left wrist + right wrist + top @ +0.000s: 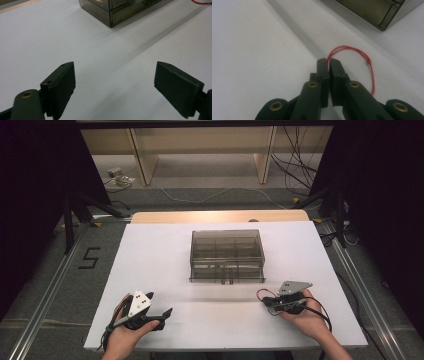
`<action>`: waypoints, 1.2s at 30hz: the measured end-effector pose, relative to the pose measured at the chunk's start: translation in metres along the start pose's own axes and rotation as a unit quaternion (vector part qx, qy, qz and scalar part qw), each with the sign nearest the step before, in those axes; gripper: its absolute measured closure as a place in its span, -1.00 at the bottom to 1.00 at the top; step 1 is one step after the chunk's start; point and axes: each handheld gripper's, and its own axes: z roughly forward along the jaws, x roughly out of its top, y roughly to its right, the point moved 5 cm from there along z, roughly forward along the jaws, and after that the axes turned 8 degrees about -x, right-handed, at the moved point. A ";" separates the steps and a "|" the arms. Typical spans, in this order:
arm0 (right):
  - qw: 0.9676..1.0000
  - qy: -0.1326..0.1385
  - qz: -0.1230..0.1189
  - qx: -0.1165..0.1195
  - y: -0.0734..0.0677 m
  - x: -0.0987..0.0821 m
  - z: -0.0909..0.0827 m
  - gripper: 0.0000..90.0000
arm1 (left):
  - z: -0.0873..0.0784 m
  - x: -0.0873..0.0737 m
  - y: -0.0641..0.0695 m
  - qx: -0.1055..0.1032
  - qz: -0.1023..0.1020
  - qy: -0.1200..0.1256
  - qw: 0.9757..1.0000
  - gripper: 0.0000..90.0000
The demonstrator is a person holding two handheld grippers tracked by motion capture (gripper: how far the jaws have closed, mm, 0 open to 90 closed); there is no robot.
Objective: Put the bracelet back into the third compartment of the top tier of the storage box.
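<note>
A smoky translucent compartment box (227, 255) with its lid down stands mid-table, on a white board (150, 265). My right gripper (270, 301) lies near the front right, held by a hand. In the right gripper view its jaws (328, 61) are shut on a thin red string (362, 52), which comes out at the tips and loops round to the right. The string (260, 292) also shows as a small red loop left of that gripper. My left gripper (159, 304) rests at the front left in the other hand. Its jaws (115, 65) stand wide open over bare board.
The box corner (117, 10) lies ahead and to the right of the left gripper, and another corner (374, 10) is up and right of the right gripper. Beyond the board are a wooden table edge (220, 216), floor cables and dark stands at both sides.
</note>
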 end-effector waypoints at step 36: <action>0.998 0.060 0.035 -0.011 0.005 0.012 -0.030 0.96 | -0.002 -0.001 -0.004 0.010 -0.002 0.007 1.000 -0.61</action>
